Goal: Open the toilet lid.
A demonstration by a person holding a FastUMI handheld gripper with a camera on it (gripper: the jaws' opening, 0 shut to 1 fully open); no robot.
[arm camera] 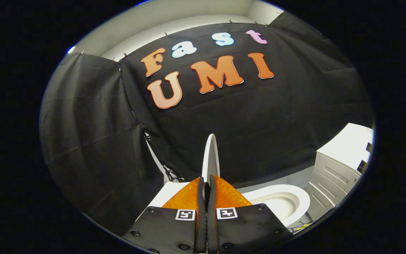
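While the lid [210, 155] stands nearly upright, seen edge-on and rising just beyond the fingertips, the claw [205, 185] is closed on its lower edge, both fingers pressing the thin white panel from either side. To the right of the fingers the bowl [280, 203] lies uncovered, its rim and hollow in plain sight, so the opening looks close to done. A white slab, probably the tank top [166, 195], shows to the left of the fingers, and a white cabinet [337, 169] stands beyond the bowl. What remains, by my reading, is to carry the lid the last bit back until it leans at rest. That goes best with a slow arc about the hinge, not a straight push, keeping the squeeze light so the panel can pivot between the pads. Letting go should wait until the lid holds by itself; released short of balance, it could drop back onto the bowl.
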